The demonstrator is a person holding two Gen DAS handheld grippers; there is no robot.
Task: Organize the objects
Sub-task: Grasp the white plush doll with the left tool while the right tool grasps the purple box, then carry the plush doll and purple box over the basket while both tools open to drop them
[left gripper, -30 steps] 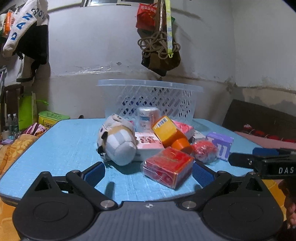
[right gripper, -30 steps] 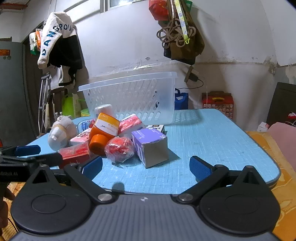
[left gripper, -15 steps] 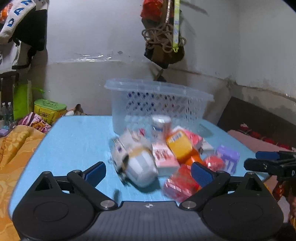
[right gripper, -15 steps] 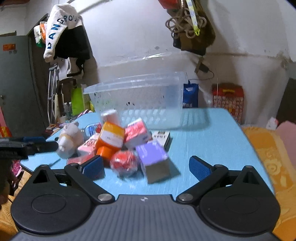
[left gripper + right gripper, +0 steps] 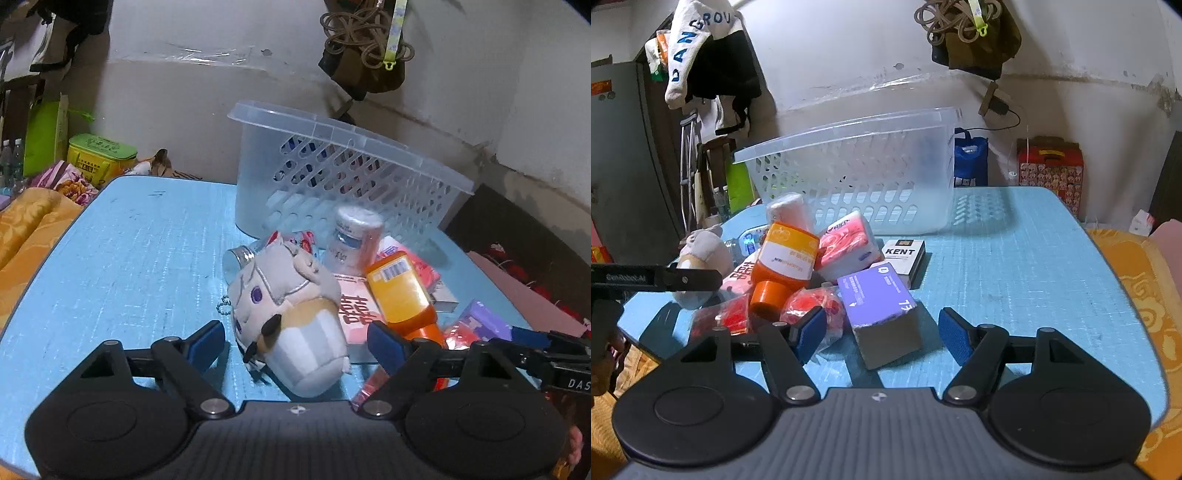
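One view only, KENT box [image 5: 904, 256]

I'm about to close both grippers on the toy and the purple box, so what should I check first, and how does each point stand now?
1. Plush toy sits between the left gripper fingers: ok. The jaws have just been closing; the pads are not yet pressing on it.
2. Purple box sits between the right gripper fingers: ok. These jaws have also been closing, with gaps left on both sides.
3. Right gripper's path free of neighbours: not ok, the red packet crowds one finger.
4. Basket upright, open top reachable: ok.
5. Basket empty: cannot tell.
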